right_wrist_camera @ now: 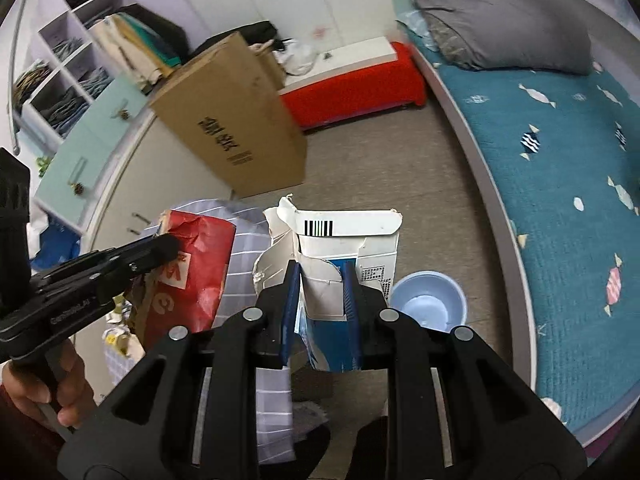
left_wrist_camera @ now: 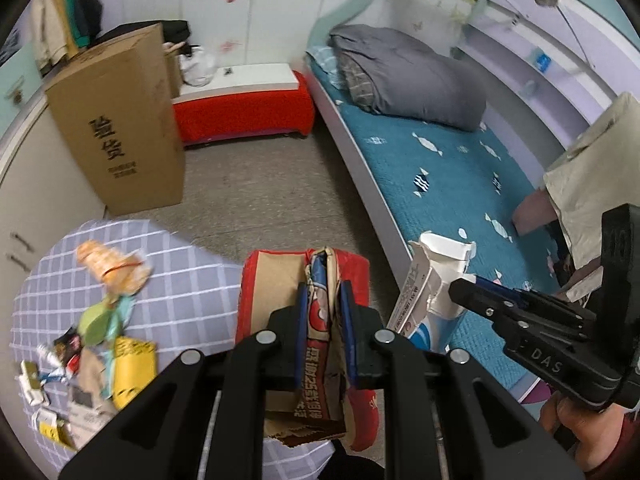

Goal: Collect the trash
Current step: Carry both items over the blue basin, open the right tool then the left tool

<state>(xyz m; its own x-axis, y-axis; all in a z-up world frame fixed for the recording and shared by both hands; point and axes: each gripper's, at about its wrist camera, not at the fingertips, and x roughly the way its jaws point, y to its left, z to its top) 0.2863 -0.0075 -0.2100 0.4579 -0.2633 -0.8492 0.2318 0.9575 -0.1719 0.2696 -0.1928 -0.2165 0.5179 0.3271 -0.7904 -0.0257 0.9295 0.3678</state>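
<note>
A: The left hand-held gripper (left_wrist_camera: 324, 312)?
B: Clamped on a crumpled red snack bag (left_wrist_camera: 320, 344), above the desk's (left_wrist_camera: 192, 280) edge.
A: The right hand-held gripper (right_wrist_camera: 322, 292)?
B: Gripping a torn white-and-blue carton (right_wrist_camera: 344, 248), over the floor by the bed (right_wrist_camera: 560, 184).

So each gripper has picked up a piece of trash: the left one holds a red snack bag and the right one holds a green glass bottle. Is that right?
Not quite. The left gripper does hold the red snack bag, but the right gripper is shut on a torn white and blue carton, not a green glass bottle. The right wrist view shows it, barcode flap on top.
</note>
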